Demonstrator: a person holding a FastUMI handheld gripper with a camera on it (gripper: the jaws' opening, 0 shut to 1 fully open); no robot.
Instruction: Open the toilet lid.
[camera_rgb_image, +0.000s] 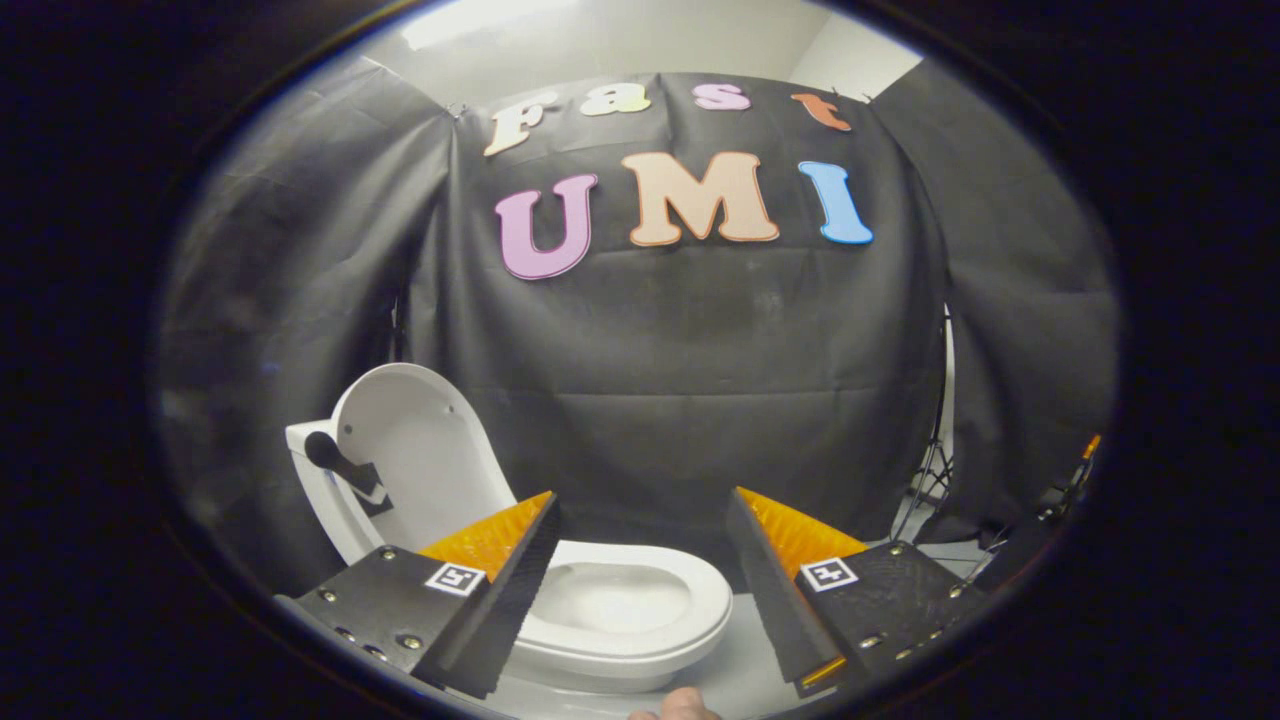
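With gripper fingers spread, toilet lid upright, bowl exposed

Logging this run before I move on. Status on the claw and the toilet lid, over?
Claw open, holding nothing. Toilet lid already up, leaning back above the bowl, beyond the left finger. Nothing in the way.

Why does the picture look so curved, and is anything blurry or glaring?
Gripper view: fisheye lens bends the booth's wall outward; bright ceiling light glares at top; edges darken and soften; toilet lid, standing open, and bowl look sharp between the open gripper.
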